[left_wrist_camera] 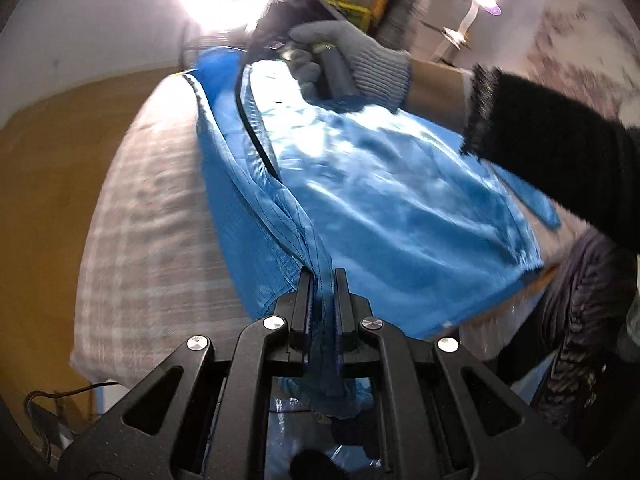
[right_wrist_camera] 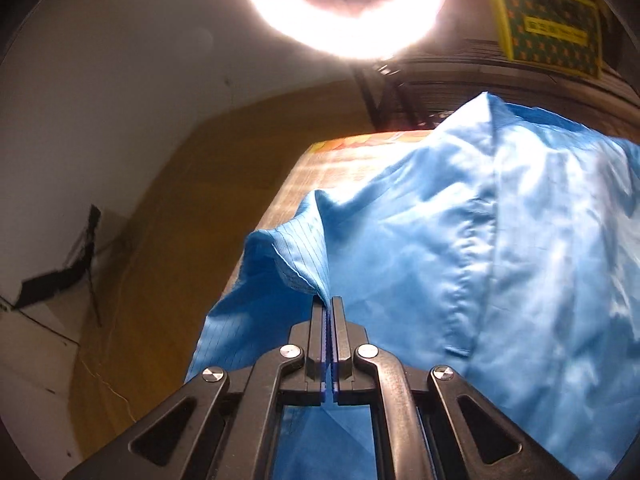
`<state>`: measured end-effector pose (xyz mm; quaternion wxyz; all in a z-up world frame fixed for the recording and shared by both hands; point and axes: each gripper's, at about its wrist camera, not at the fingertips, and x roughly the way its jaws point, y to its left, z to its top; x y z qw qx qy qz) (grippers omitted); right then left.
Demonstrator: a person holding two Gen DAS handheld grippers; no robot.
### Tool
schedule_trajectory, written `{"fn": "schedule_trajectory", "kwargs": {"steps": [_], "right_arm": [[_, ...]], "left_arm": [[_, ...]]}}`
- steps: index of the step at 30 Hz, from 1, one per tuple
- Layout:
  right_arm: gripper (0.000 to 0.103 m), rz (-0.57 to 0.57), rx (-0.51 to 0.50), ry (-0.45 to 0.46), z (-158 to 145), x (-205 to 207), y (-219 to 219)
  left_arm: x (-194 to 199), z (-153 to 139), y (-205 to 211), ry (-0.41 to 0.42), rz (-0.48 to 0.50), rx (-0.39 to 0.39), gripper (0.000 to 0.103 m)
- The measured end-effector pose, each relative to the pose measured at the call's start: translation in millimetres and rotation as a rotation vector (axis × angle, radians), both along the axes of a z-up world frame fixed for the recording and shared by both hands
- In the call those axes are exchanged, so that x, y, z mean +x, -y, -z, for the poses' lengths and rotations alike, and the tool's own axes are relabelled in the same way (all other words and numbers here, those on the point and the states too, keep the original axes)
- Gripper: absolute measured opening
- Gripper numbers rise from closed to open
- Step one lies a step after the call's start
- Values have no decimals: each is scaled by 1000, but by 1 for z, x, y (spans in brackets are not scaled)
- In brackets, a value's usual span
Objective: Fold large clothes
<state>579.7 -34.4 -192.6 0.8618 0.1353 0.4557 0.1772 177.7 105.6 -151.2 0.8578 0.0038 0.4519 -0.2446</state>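
Observation:
A large shiny blue garment with a dark zipper line lies spread over a checked table cover. My left gripper is shut on a bunched strip of its edge, which runs down between the fingers. In the right wrist view the same blue garment is lifted off the table, and my right gripper is shut on a thin fold of its hem. A person's gloved hand, holding the other gripper's handle, reaches over the garment's far end in the left wrist view.
A black sleeve crosses the right side above the cloth. Brown floor lies left of the table. Bright ring lamp glares at the far end, with a yellow-framed green box and stacked items behind.

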Motion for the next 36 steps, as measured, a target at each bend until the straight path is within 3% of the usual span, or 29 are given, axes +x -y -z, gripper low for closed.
{"fn": "schedule_trajectory", "kwargs": {"steps": [5, 9, 11, 12, 13, 16, 19, 20, 21, 22, 28, 29, 30, 31, 33, 36], "right_arm": [[0, 48, 105, -34, 9, -3, 64], [3, 60, 111, -49, 18, -15, 110], [11, 24, 108, -42, 19, -19, 124], [29, 8, 121, -45, 19, -19, 131], [38, 1, 145, -47, 18, -21, 134], [41, -36, 278, -53, 26, -26, 155], [46, -76, 310, -81, 35, -23, 162], [52, -82, 307, -79, 37, -23, 165], [70, -81, 305, -82, 39, -21, 166], [76, -70, 307, -87, 39, -21, 167], [74, -64, 302, -58, 25, -23, 166], [69, -69, 240, -63, 23, -22, 159], [55, -77, 193, -56, 22, -21, 152], [30, -91, 153, -51, 23, -20, 143], [8, -105, 14, -57, 26, -16, 120], [5, -58, -152, -53, 36, -12, 107]], "left_arm": [[-7, 1, 57, -52, 124, 68, 6], [-9, 15, 83, -87, 173, 88, 6], [-10, 26, 89, -114, 181, 107, 6], [-11, 30, 92, -127, 182, 112, 6], [-12, 36, 95, -143, 181, 119, 6], [-13, 48, 99, -166, 177, 138, 6], [-11, 55, 100, -177, 175, 149, 6], [-11, 57, 99, -181, 175, 150, 6], [-11, 58, 100, -183, 176, 154, 6], [-10, 60, 103, -183, 179, 162, 6], [-5, 63, 119, -196, 190, 153, 6], [-4, 62, 121, -195, 193, 150, 6], [-4, 61, 123, -191, 197, 154, 6], [-3, 61, 125, -188, 202, 158, 6], [-4, 63, 130, -182, 214, 169, 6], [-6, 68, 134, -192, 220, 177, 8]]}}
